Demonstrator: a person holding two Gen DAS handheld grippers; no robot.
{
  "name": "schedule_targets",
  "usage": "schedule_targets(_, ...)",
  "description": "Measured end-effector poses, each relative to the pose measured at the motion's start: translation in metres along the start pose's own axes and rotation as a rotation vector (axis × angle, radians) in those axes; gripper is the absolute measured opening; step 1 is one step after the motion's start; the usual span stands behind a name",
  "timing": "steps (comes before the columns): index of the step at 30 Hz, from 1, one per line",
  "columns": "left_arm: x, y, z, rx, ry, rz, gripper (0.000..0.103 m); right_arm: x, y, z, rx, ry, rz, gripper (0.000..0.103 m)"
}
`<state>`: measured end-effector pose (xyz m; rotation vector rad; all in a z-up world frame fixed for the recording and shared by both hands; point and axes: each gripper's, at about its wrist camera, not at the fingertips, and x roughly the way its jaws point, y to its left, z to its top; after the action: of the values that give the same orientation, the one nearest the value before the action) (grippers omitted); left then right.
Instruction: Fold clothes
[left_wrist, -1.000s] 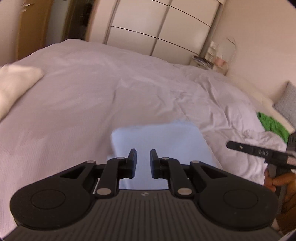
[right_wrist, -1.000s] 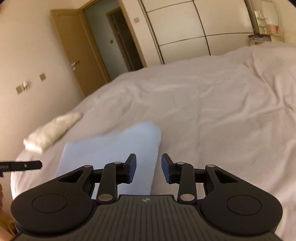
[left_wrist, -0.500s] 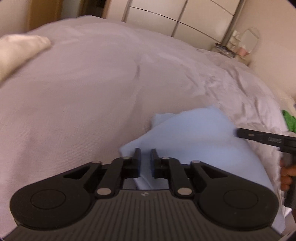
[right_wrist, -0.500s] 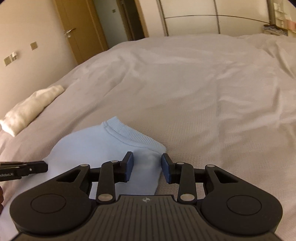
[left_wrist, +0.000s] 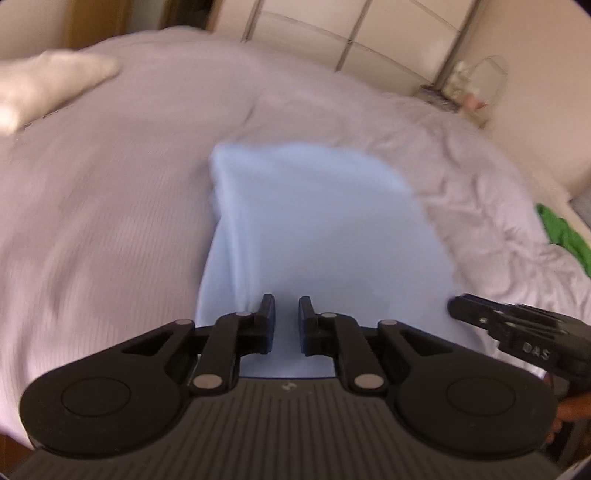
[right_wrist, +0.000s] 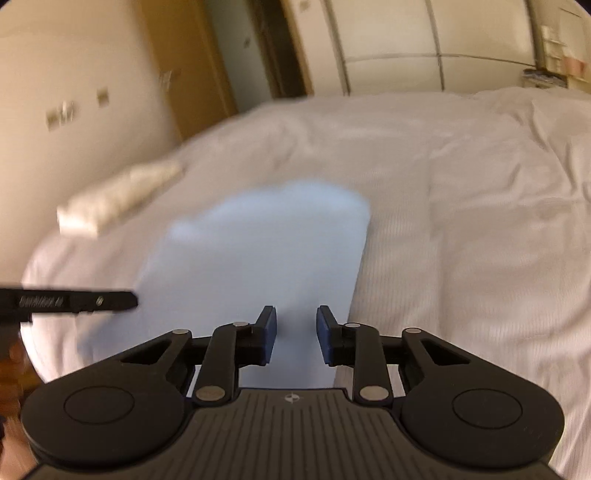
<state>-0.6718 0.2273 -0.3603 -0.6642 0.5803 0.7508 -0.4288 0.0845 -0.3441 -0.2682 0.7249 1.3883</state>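
A light blue garment lies folded flat on the white bed; it also shows in the right wrist view. My left gripper hovers over its near edge, jaws slightly apart and empty. My right gripper is open and empty above the garment's near right part. Each gripper shows in the other's view: the right one, the left one. Both views are motion-blurred.
A cream folded garment lies at the bed's far left, also in the right wrist view. A green garment lies at the right. Wardrobe doors, a wooden door and a cluttered nightstand stand beyond.
Both grippers pulled back from the blue garment, which now lies longer and flat ahead. The left jaws opened slightly. The cameras are moving fast.
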Motion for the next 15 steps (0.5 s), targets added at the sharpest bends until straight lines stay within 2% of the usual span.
schedule_targets(3, -0.016, -0.002, -0.008, -0.035, -0.007, 0.021, 0.009, -0.006, 0.007, -0.018, -0.022, 0.033, -0.024, 0.028)
schedule_targets(5, -0.028, -0.008, -0.011, -0.034, -0.018, 0.035, 0.009, -0.018, 0.007, -0.021, -0.008, 0.029, -0.026, 0.028)
schedule_targets(8, -0.036, -0.018, -0.017, -0.017, -0.022, 0.051, 0.014, -0.032, 0.008, -0.022, 0.006, 0.004, -0.013, 0.029)
schedule_targets(10, -0.031, -0.023, -0.023, 0.002, 0.005, 0.092, 0.014, -0.037, 0.009, -0.024, 0.011, 0.001, 0.004, 0.029)
schedule_targets(13, -0.032, -0.037, -0.028, 0.034, 0.019, 0.153, 0.014, -0.024, 0.014, -0.034, -0.006, 0.061, -0.017, 0.031)
schedule_targets(15, -0.039, -0.050, -0.028, 0.066, 0.025, 0.189, 0.015, -0.030, 0.015, -0.035, 0.005, 0.059, -0.024, 0.033)
